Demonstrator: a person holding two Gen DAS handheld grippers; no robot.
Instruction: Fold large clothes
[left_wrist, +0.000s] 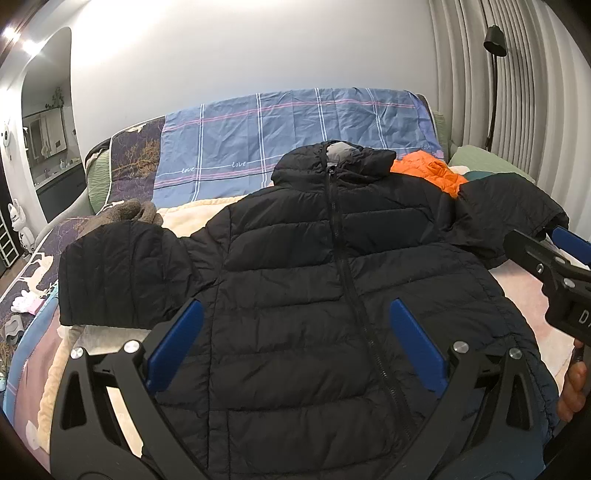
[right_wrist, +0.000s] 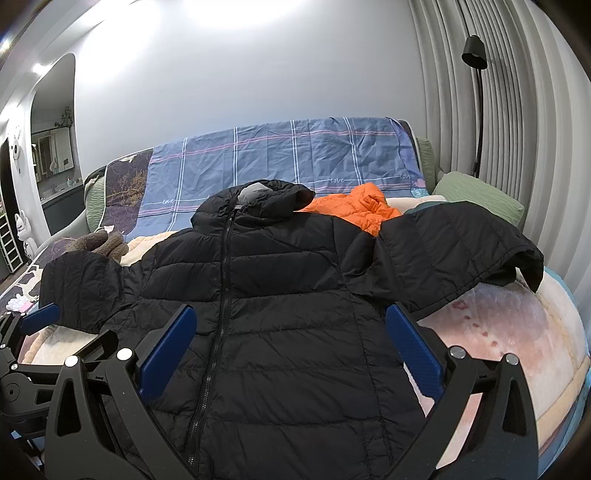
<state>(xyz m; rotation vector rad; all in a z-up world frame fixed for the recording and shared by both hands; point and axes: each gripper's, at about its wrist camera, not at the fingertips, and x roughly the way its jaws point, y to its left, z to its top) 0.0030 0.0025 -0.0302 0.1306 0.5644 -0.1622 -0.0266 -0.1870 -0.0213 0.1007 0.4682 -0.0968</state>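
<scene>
Bed (left_wrist: 524, 291); left-view-only hand (left_wrist: 571, 387)

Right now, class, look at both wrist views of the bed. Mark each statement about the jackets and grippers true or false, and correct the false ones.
1. The black puffer jacket lies front up, zipped. True.
2. The left gripper is shut on the jacket. False: it is open, holding nothing.
3. An orange garment lies beyond the black jacket's shoulder. True.
4. The right gripper is clamped on a sleeve. False: it is open over the jacket.
5. Both sleeves are folded across the chest. False: they spread outward.
</scene>
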